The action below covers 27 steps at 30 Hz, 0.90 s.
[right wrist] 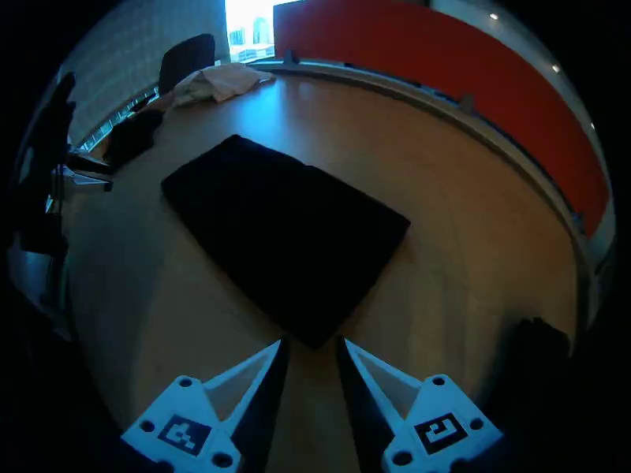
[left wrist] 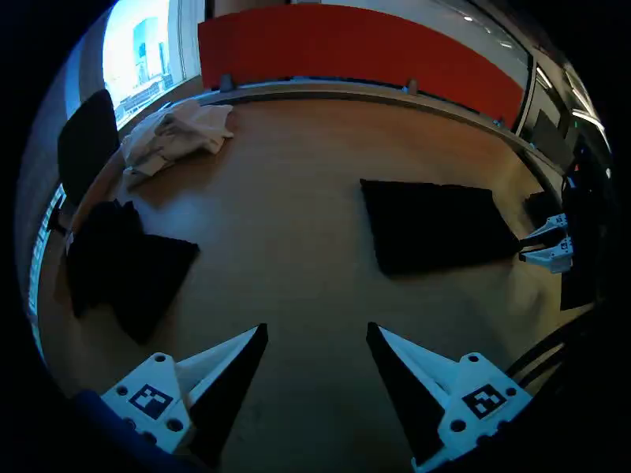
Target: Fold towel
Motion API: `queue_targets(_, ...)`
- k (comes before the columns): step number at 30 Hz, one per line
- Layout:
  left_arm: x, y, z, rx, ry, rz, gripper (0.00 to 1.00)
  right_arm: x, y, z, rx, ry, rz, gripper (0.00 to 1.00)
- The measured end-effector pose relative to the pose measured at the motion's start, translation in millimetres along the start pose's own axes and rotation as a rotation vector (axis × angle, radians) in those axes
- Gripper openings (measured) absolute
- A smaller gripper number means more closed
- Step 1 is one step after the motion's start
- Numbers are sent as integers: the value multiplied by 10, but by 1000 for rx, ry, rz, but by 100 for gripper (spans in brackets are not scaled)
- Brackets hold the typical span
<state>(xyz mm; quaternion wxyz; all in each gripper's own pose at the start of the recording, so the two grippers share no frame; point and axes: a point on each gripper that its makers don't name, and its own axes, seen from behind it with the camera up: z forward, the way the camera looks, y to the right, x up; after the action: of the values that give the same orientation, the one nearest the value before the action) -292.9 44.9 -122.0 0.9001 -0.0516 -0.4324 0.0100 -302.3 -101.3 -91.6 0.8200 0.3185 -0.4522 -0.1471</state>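
Table [right wrist: 489, 236], right tool [right wrist: 311, 340] low beside towel [right wrist: 284, 232]

I am working in an office: before me runs a long wooden desk [left wrist: 300, 181] with a red divider screen [left wrist: 355, 47] standing along its far edge, a dark desk chair [left wrist: 85, 143] at one end, and a big window [left wrist: 142, 51] looking onto city towers.

Left tongs [left wrist: 315, 331], right tongs [right wrist: 311, 343]: white wedge fingers [left wrist: 213, 359], black pads [left wrist: 237, 394], square markers [left wrist: 151, 400].
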Motion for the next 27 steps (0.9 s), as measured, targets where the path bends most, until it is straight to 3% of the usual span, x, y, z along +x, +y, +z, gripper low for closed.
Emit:
queue_targets(2,-5,-6,-3,1,-1,-1,93,-4,-2,2,2,-3,-6,43)
queue_targets(9,-12,-19,-9,3,0,-1,93,-31,5,14,4,-22,-11,15)
queue_targets(15,-13,-26,-15,2,0,-1,93,-4,18,12,-1,-14,-17,8)
queue_targets(27,-16,-50,-17,4,1,-6,93,111,43,-13,-26,12,-27,8)
